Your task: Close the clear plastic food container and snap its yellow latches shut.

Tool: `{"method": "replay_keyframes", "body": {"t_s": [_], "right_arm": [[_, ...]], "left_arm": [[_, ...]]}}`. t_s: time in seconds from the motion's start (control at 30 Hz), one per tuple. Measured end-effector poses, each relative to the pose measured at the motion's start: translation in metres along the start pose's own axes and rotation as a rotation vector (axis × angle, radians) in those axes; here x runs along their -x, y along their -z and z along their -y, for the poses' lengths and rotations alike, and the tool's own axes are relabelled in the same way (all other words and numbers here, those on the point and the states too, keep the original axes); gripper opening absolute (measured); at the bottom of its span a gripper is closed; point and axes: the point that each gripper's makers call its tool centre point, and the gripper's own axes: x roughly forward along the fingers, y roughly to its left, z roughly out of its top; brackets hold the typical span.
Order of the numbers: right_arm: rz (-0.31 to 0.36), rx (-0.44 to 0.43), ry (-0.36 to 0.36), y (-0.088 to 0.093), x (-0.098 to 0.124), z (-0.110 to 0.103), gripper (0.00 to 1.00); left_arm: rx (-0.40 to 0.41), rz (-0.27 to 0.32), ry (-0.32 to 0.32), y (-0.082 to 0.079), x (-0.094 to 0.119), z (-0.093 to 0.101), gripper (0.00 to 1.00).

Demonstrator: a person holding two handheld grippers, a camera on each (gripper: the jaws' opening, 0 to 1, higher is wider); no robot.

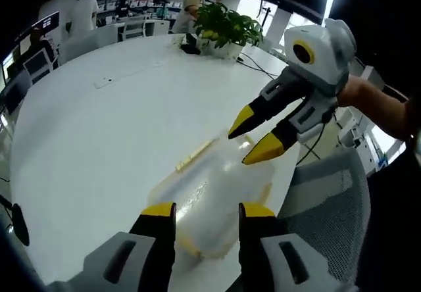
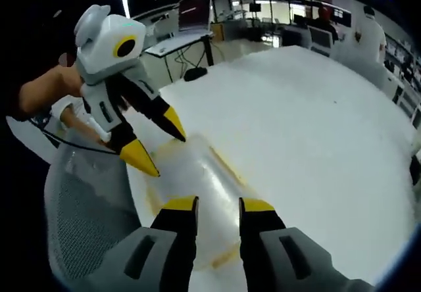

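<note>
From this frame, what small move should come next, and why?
Probably lower the right gripper onto the container edge and press down a yellow latch. Both grippers are open and hover at opposite ends of the container on the white table, neither visibly gripping it. The lid appears to be on, but blur hides whether any latch is snapped.

Clear plastic container (image 1: 210, 203) lies near the table edge — lid on, yellow latches (image 2: 227, 166) along its sides
</note>
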Motion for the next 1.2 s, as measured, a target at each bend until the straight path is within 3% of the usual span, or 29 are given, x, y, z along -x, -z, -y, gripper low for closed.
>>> {"method": "replay_keyframes", "body": {"t_s": [0.3, 0.67, 0.97, 1.2], "right_arm": [[-0.019, 0.13, -0.047, -0.005, -0.012, -0.004, 0.2], [-0.038, 0.187, -0.081, -0.008, -0.018, 0.002, 0.27], [-0.078, 0.221, -0.161, -0.008, -0.025, 0.007, 0.36], [-0.138, 0.261, -0.234, -0.007, -0.03, 0.007, 0.38]], "left_arm": [[-0.076, -0.008, 0.051, -0.002, -0.011, 0.017, 0.32], [-0.147, -0.016, 0.092, 0.002, -0.017, 0.031, 0.32], [-0.25, 0.0, 0.071, 0.007, -0.016, 0.037, 0.36], [-0.395, -0.003, 0.032, 0.012, -0.019, 0.039, 0.39]]}}
